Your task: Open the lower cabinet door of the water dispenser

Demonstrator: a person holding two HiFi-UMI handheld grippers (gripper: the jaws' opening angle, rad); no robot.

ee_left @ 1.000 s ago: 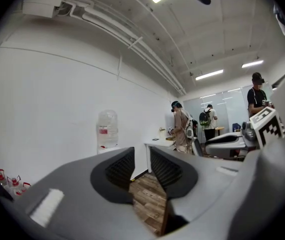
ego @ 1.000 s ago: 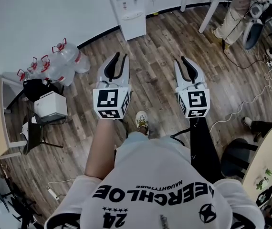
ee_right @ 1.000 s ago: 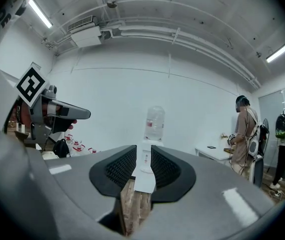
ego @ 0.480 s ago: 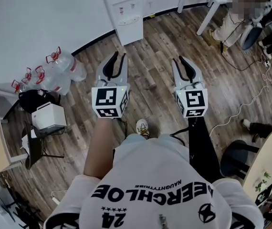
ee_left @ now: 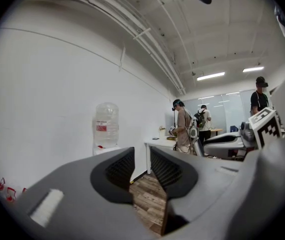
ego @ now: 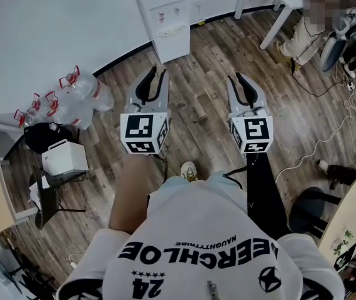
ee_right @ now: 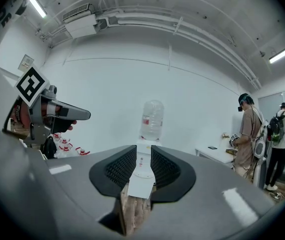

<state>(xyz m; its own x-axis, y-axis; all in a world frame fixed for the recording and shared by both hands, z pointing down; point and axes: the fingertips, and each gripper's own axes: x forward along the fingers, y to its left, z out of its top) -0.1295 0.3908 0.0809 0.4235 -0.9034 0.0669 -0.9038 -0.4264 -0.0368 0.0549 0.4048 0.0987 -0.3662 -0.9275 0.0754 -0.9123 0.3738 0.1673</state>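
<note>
Standing upright against the wall, the water dispenser [ego: 164,14] is noted at 12 o'clock from the left gripper [ego: 155,75] and 11 o'clock from the right gripper [ego: 237,79], well apart from both. Both jaw pairs are held slightly parted, with nothing pinched. The left is judged nearer.

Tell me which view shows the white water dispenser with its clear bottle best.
The right gripper view: the white water dispenser stands head-on, clear bottle included. The head view sees the dispenser from above, bottle cut off. The left gripper view shows only its bottle.
</note>
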